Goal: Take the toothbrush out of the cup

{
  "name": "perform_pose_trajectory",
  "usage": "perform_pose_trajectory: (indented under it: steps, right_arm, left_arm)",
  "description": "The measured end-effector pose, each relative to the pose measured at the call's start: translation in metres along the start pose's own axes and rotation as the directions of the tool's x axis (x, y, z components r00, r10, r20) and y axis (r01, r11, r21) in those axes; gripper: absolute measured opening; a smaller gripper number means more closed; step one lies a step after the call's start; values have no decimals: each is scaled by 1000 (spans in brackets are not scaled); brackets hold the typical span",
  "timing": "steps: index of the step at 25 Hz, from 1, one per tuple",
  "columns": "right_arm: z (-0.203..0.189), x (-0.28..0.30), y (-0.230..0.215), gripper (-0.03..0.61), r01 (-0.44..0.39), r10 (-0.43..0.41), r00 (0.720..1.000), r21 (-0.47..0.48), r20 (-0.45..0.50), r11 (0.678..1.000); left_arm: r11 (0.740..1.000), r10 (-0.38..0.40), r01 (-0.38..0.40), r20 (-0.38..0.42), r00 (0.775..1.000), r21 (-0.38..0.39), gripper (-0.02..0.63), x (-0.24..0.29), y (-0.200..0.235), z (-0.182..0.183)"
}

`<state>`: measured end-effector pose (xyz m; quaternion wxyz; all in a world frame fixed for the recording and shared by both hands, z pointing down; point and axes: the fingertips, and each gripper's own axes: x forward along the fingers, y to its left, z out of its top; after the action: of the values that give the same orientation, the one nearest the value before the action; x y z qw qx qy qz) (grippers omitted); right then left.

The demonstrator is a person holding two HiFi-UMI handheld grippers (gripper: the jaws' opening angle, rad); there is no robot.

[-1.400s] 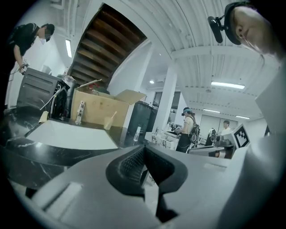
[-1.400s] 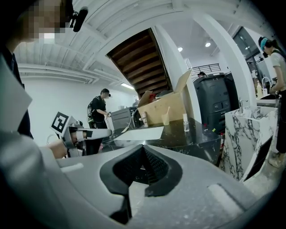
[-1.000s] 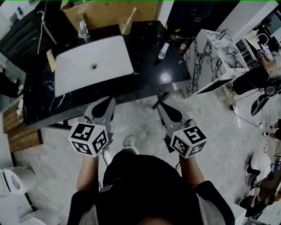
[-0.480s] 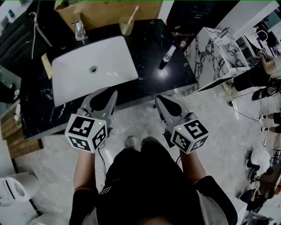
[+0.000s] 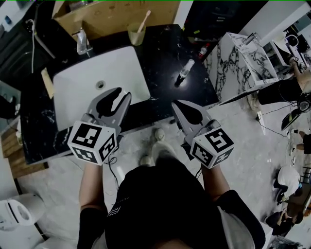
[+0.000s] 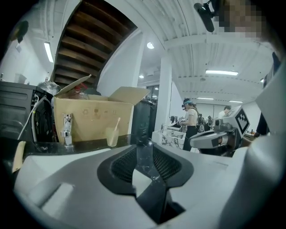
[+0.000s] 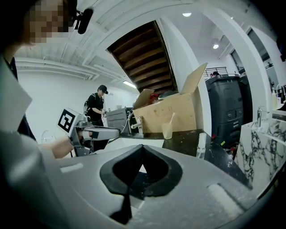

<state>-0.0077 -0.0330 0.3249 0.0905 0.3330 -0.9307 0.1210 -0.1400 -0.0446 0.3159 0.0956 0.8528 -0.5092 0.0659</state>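
A pale translucent cup (image 5: 136, 34) stands at the back of the black counter, just right of the faucet (image 5: 81, 42). The toothbrush (image 5: 144, 21) leans in it, handle up to the right. The gripper views show the same cup (image 6: 111, 137) (image 7: 167, 131) and toothbrush (image 6: 117, 124) (image 7: 171, 118) far ahead. My left gripper (image 5: 118, 97) (image 6: 144, 146) is over the front edge of the white sink (image 5: 82, 85); its jaws have just been opening and stand open with nothing between them. My right gripper (image 5: 176, 104) (image 7: 143, 146) is shut and empty at the counter's front edge.
A small clear bottle (image 5: 185, 71) (image 7: 201, 145) lies on the counter (image 5: 160, 58) right of the sink. An open cardboard box (image 5: 112, 12) stands behind the cup. A marble-patterned block (image 5: 238, 58) stands to the right. People work in the background.
Both grippers have moved forward from over the floor to the counter's front edge. The left jaws went from shut to open. The right jaws stayed shut.
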Motion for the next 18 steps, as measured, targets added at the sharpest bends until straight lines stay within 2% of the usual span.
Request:
perform_pose_trajectory:
  steps: [8,18]
  right_arm:
    - [42,29,-33,3,-96,97,995,-53,19,994]
    - [76,53,-97,3,-99,101,995,-72,21,992]
  left_arm:
    - [999,44,-44,-24,999,-8,133,67,22,17]
    - [997,80,-80,-25,996,-8,137,128,44,41]
